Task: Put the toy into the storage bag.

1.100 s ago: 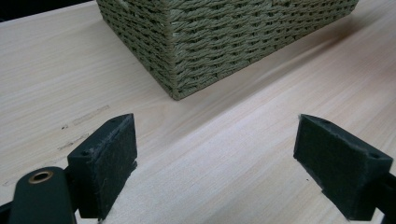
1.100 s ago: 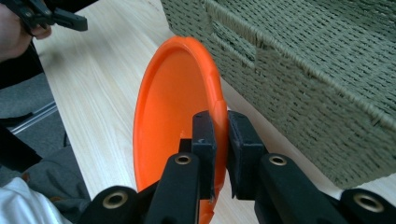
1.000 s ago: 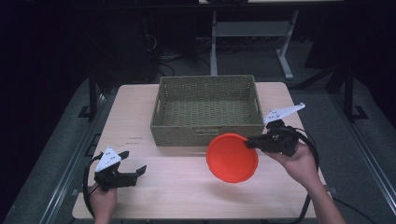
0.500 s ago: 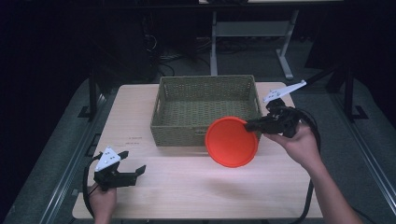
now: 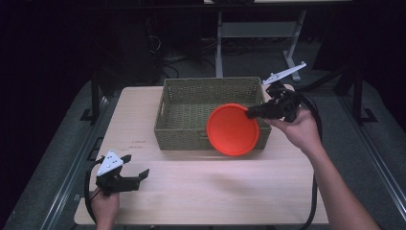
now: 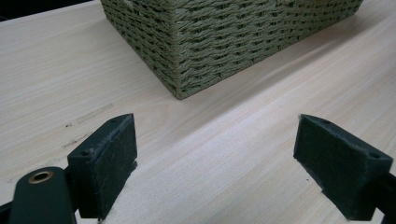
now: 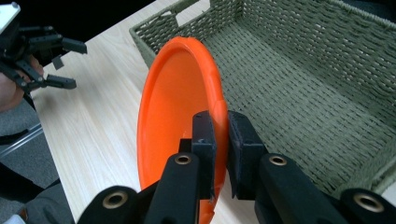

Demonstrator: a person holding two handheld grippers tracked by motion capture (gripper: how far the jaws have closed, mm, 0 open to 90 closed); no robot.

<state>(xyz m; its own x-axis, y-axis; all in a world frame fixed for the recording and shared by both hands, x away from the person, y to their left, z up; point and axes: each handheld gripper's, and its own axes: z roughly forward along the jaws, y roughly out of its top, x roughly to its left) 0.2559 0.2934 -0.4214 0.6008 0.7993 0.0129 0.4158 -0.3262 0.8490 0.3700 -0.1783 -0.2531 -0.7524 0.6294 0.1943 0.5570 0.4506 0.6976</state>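
Note:
An orange plate [image 5: 232, 129] hangs tilted in the air over the front right wall of the woven green basket [image 5: 182, 135]. My right gripper [image 5: 251, 113] is shut on the plate's right rim; in the right gripper view the plate [image 7: 180, 112] stands nearly on edge between the two pads [image 7: 205, 140], above the basket's floor [image 7: 299, 88]. My left gripper [image 5: 136, 175] rests near the table's front left corner, open, with bare wood between its pads [image 6: 107, 149]. The basket's near corner [image 6: 182, 56] lies ahead of it.
The light wooden table [image 5: 201, 191] has free room in front of the basket. A dark floor and metal stand legs [image 5: 220, 43] lie beyond the table's far edge. The right gripper's black cable [image 5: 313, 143] loops beside the person's forearm.
My right gripper has lifted the orange plate off the table and carried it back and up over the basket's front right wall, tilting it. The left gripper has stayed put.

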